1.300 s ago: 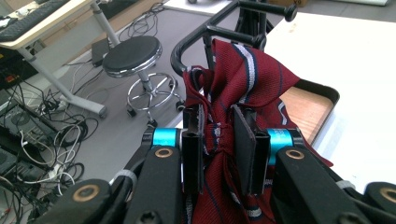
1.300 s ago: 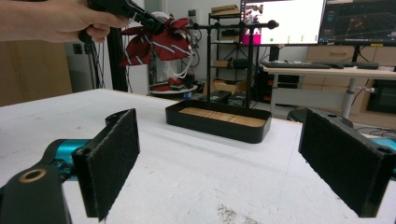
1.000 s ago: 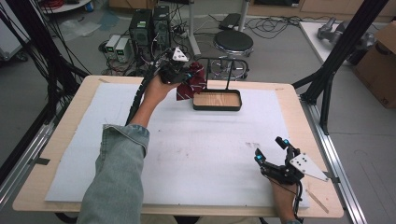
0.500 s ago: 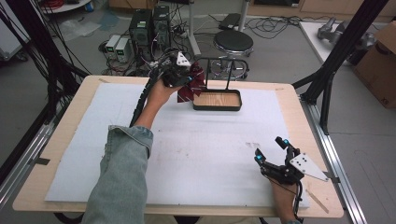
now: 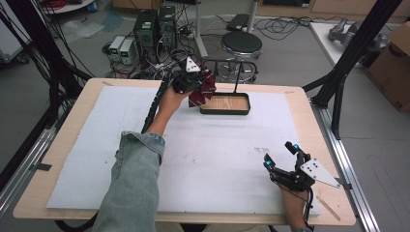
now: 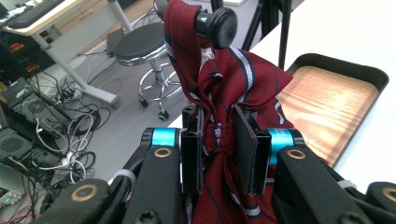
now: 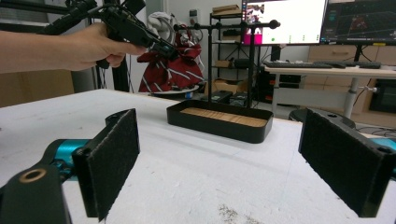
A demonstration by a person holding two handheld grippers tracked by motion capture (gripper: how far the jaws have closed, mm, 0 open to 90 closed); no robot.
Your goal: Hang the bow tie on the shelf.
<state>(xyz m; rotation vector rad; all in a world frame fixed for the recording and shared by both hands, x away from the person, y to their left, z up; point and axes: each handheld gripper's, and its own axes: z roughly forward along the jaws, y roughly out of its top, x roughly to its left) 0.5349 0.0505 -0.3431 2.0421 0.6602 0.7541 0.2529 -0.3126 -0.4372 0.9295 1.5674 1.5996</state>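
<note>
A cluttered workshop surrounds a wooden tabletop [image 5: 63, 145] covered by a white sheet [image 5: 212, 150]. Beyond its far edge stand a round stool [image 5: 241, 45] and computer boxes [image 5: 154, 26] amid tangled cables. At the far middle sits a black tray [image 5: 225, 104] with a wood floor, a black rack [image 7: 250, 60] rising behind it. The left tongs [image 6: 219, 140] are clenched on a red striped tie [image 6: 224, 79], bunched against the rack's knobbed bar end [image 6: 218, 25] above the tray's left end. The right tongs [image 5: 280, 157] rest gaping near the front right corner, holding nothing.

light: even, bright, indoor | shadows: soft, faint | glare: bright monitors [image 7: 285, 21] | blur: slightly soft frames
</note>
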